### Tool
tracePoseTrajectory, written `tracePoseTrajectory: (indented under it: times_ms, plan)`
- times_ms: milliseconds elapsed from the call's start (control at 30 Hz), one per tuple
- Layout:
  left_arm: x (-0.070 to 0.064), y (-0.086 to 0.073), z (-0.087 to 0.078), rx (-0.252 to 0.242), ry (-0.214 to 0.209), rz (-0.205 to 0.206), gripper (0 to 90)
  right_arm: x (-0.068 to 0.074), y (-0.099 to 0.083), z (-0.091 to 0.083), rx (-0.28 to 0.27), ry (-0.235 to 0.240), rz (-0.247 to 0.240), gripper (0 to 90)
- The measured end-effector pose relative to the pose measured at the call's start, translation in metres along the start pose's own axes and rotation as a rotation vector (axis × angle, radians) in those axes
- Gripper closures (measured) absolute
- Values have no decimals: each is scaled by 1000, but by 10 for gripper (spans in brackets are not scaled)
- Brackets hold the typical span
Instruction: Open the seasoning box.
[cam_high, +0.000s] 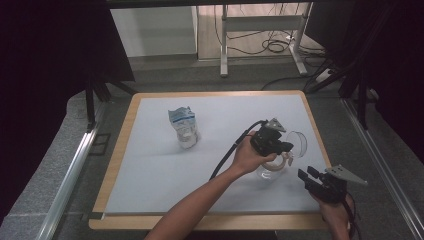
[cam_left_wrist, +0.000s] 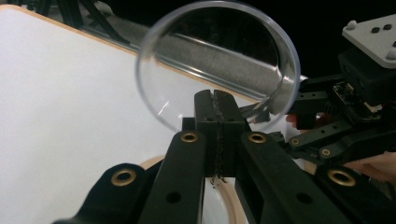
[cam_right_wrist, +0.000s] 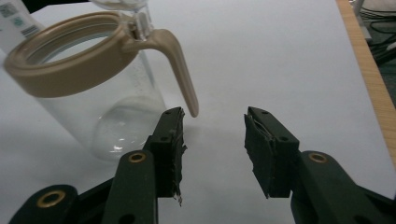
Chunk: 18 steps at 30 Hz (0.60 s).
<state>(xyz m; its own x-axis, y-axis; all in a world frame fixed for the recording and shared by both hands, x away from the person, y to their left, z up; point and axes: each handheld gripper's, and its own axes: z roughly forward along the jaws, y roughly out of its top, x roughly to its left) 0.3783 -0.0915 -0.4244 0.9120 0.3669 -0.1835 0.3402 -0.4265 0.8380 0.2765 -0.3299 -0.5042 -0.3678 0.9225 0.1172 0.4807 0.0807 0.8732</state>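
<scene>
A clear jar (cam_right_wrist: 100, 109) with a beige rim and a curved beige handle (cam_right_wrist: 180, 70) stands on the white table (cam_high: 150, 170). Its round clear lid (cam_left_wrist: 219, 51) is swung up on a hinge; in the high view the lid (cam_high: 300, 142) stands open just right of my left hand. My left gripper (cam_left_wrist: 217, 95) is shut on the lid's lower edge. In the high view this left gripper (cam_high: 286, 146) hovers above the jar (cam_high: 270, 172). My right gripper (cam_right_wrist: 212, 135) is open, close to the tip of the handle, with nothing between its fingers. The high view shows the right gripper (cam_high: 305, 176) at the table's right front.
A white and blue pouch (cam_high: 183, 127) stands upright left of centre on the table. The wooden table edge (cam_high: 320, 145) runs close by on the right. Black curtains, a metal stand and cables lie beyond the far edge.
</scene>
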Motion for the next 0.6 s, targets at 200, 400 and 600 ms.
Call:
tracePoseTrajectory:
  times_ms: [200,400,600]
  plan:
    - [11,-32,-49,-75,13,-41,861,15,-1,-5,-31,96,-22,509]
    - [17,-58,-83,-123,48,-69,710,38,2,-8,-48,124,-88,458]
    - [18,-89,-114,-138,113,-71,430,64,12,-18,-73,160,-147,401]
